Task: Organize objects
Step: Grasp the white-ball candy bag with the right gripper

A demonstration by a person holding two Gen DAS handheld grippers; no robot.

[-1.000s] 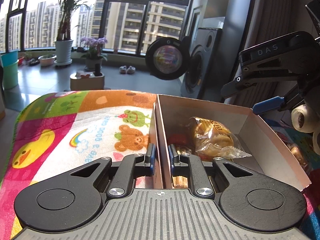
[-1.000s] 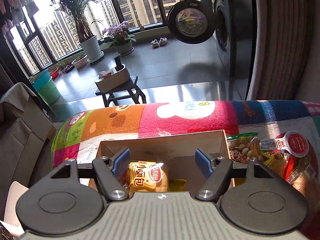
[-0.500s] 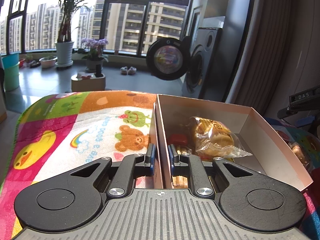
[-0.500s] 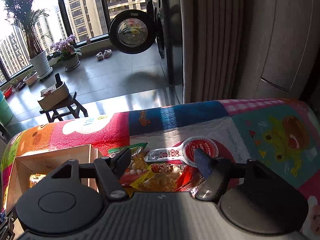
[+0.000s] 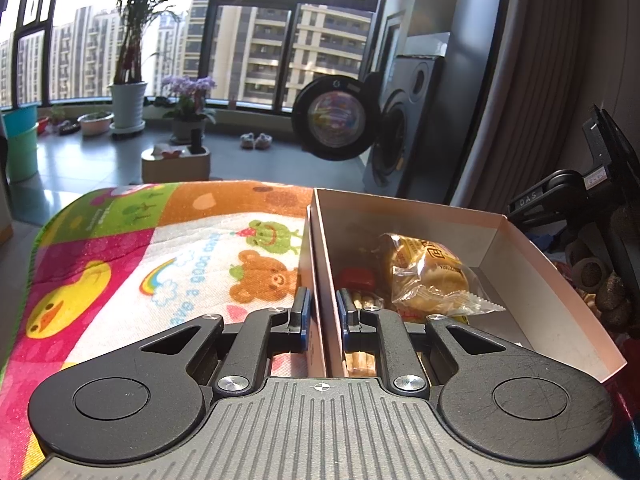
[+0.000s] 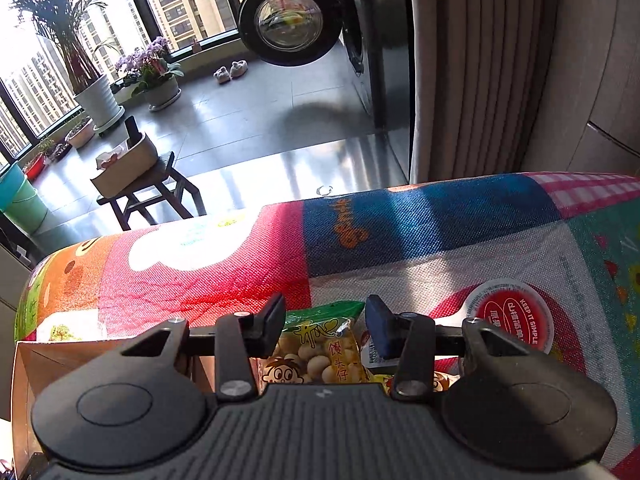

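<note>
My left gripper (image 5: 323,312) is shut on the left wall of the open cardboard box (image 5: 520,248), one finger outside it and one inside. In the box lie a wrapped bun (image 5: 424,276), a red packet (image 5: 356,278) and biscuit sticks (image 5: 362,304). To the right of the box, my right gripper (image 6: 325,314) has its fingers drawn in on both sides of a green snack bag (image 6: 320,340) that lies on a pile of snacks. The pads touch the bag's edges. A red-lidded cup (image 6: 508,316) lies just right of it.
The box and snacks rest on a colourful cartoon mat (image 5: 160,248). The right gripper's body (image 5: 560,196) shows past the box's right wall. A corner of the box (image 6: 48,356) sits at the lower left of the right wrist view. Beyond the mat's far edge is open floor.
My right gripper swung right from above the box to the snack pile, dropped down, and its fingers narrowed around the green bag. The left gripper stayed clamped on the box wall.
</note>
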